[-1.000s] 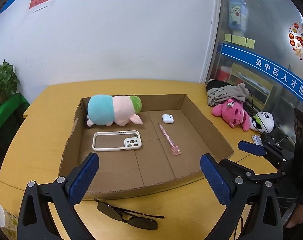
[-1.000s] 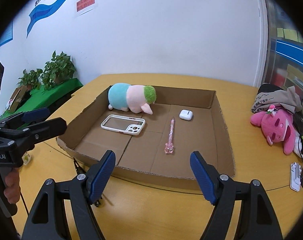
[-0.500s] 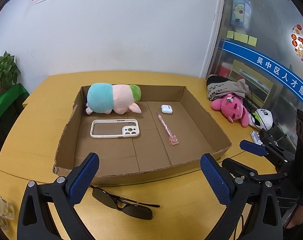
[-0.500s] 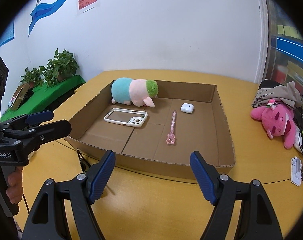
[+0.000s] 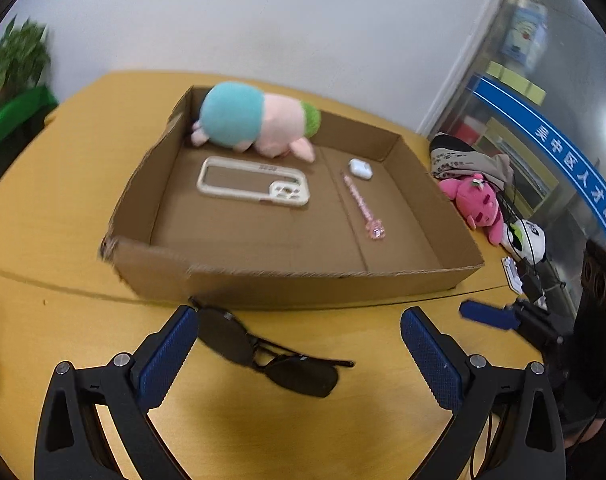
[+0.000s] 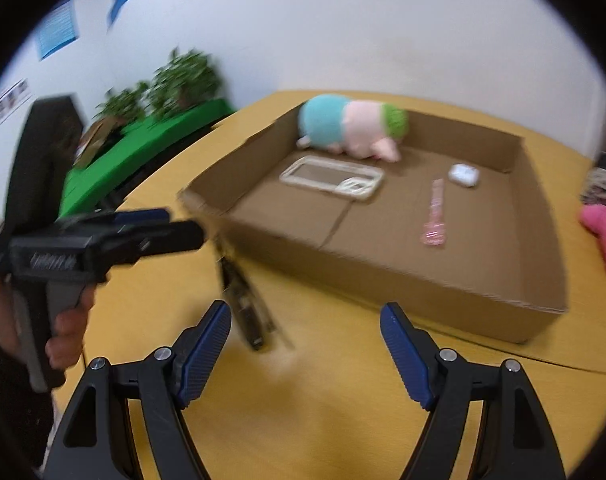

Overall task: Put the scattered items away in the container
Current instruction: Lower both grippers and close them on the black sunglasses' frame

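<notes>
Both my grippers are spread wide with nothing in them. My left gripper [image 5: 299, 348] hangs over the sunglasses [image 5: 269, 354], which lie on the table at the cardboard box's [image 5: 287, 284] 6 o'clock, so I can straddle them.

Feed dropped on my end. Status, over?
Both grippers open, empty: left gripper, right gripper. Sunglasses on table outside cardboard box, between left's jaws. Nothing blocking.
</notes>
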`<state>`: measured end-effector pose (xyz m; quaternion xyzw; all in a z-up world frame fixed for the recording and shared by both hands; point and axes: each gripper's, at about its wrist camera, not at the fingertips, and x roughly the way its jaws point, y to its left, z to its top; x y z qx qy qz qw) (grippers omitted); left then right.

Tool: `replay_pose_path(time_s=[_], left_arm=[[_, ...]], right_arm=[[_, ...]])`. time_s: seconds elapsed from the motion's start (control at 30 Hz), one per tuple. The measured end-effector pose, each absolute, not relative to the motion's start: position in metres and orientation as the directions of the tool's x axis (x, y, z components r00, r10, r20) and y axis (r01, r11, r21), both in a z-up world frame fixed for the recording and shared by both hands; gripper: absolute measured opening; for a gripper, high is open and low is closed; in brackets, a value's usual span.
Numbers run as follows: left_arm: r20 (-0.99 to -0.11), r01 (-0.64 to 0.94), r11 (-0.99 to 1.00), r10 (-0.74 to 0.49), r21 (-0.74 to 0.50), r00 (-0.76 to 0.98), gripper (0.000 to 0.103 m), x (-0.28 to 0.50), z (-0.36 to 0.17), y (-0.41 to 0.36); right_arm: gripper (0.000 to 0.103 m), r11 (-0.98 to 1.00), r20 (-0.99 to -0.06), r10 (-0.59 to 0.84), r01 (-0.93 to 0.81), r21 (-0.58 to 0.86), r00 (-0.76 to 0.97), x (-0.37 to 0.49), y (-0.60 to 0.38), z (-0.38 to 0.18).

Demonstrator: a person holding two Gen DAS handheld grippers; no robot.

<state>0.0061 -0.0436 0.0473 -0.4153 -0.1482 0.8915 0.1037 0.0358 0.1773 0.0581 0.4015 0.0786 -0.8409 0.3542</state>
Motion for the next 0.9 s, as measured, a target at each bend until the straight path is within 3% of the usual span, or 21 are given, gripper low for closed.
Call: replay_pose_path(time_s=[0.13,0.53,0.6,0.63,0.67,0.73,0.9], left_arm=[[-0.728,0.01,-0.906,0.335,-0.424,-0.598,0.103,0.004,0.024,-0.071],[-0.771,0.106,-0.866,0.373,-0.489,-0.516,0.102,-0.008,-0.016,-0.094],[-0.774,0.111,-0.858,0.387,-0.501,-0.501,0.102,-0.011,-0.019,-0.092],[-0.779,0.115,-0.859,0.386,-0.499,-0.495,0.102,-0.013,-0.02,-0.091],[-0.786,0.12,-0.862,0.382,-0.493,-0.486,0.102,-0.016,-0.022,-0.089],[-0.794,0.124,-0.863,0.383,-0.49,-0.471,0.101,-0.018,-0.025,-0.086],[-0.833,0.135,-0.875,0.38,-0.465,-0.402,0.091,-0.025,-0.039,-0.07]], right_arm=[[0.077,-0.644,-0.774,-0.555,0.746,0.168,-0.304,0.039,0.144,0.031],[0.076,-0.501,-0.859,-0.458,0.865,0.038,-0.228,0.031,0.064,-0.017],[0.065,-0.501,-0.872,-0.445,0.864,0.056,-0.202,0.031,0.061,-0.024],[0.05,-0.502,-0.875,-0.441,0.863,0.058,-0.198,0.032,0.061,-0.026],[0.041,-0.506,-0.878,-0.437,0.86,0.06,-0.196,0.033,0.062,-0.028],[0.033,-0.53,-0.877,-0.437,0.845,0.073,-0.199,0.035,0.067,-0.027],[0.03,-0.586,-0.869,-0.44,0.805,0.088,-0.225,0.052,0.08,-0.026]])
